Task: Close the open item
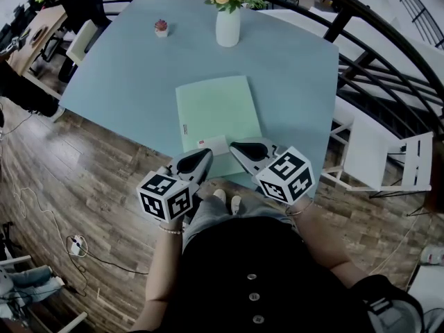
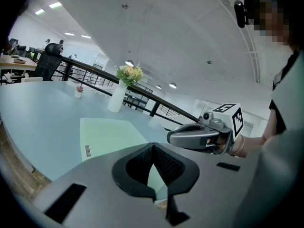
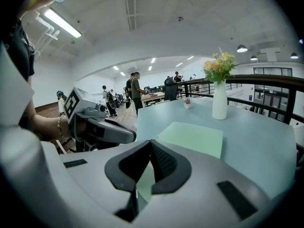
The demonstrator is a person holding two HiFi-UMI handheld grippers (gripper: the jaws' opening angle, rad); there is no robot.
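Observation:
A pale green folder (image 1: 216,113) lies flat on the blue-green table (image 1: 125,75), with its cover down and a white label (image 1: 211,144) at its near edge. My left gripper (image 1: 207,154) hovers at the folder's near left corner with its jaws shut and nothing between them. My right gripper (image 1: 234,145) is shut and empty just right of the label. In the left gripper view the folder (image 2: 111,132) lies ahead of the shut jaws (image 2: 152,147), and the right gripper (image 2: 172,137) shows at the right. In the right gripper view the folder (image 3: 192,137) lies beyond the shut jaws (image 3: 151,143).
A white vase (image 1: 227,26) of flowers and a small potted plant (image 1: 161,28) stand at the table's far side. A dark railing (image 1: 361,54) curves along the right, with a white chair (image 1: 381,155) beside the table. Cables lie on the wooden floor (image 1: 76,186).

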